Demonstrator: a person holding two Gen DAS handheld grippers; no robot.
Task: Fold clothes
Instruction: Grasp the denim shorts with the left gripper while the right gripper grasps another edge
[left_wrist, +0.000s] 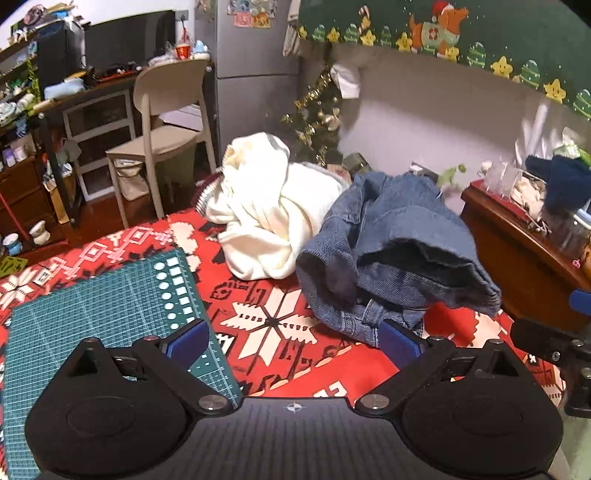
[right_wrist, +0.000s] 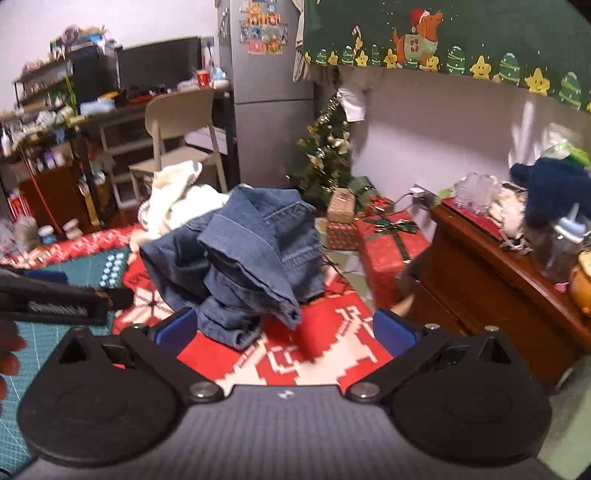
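A crumpled pair of blue jeans (left_wrist: 391, 251) lies in a heap on the red patterned cloth (left_wrist: 273, 354); it also shows in the right wrist view (right_wrist: 243, 254). A bunched white garment (left_wrist: 269, 206) lies behind and left of it, partly hidden in the right wrist view (right_wrist: 173, 199). My left gripper (left_wrist: 291, 341) is open and empty, just in front of the jeans. My right gripper (right_wrist: 284, 330) is open and empty, its left pad (right_wrist: 177, 328) close beside the jeans' lower edge.
A green cutting mat (left_wrist: 103, 325) lies at the left on the cloth. A dark wooden cabinet (right_wrist: 491, 288) stands at the right. Wrapped gift boxes (right_wrist: 388, 243) and a small Christmas tree (right_wrist: 325, 155) stand behind. A beige chair (left_wrist: 162, 122) is at the back left.
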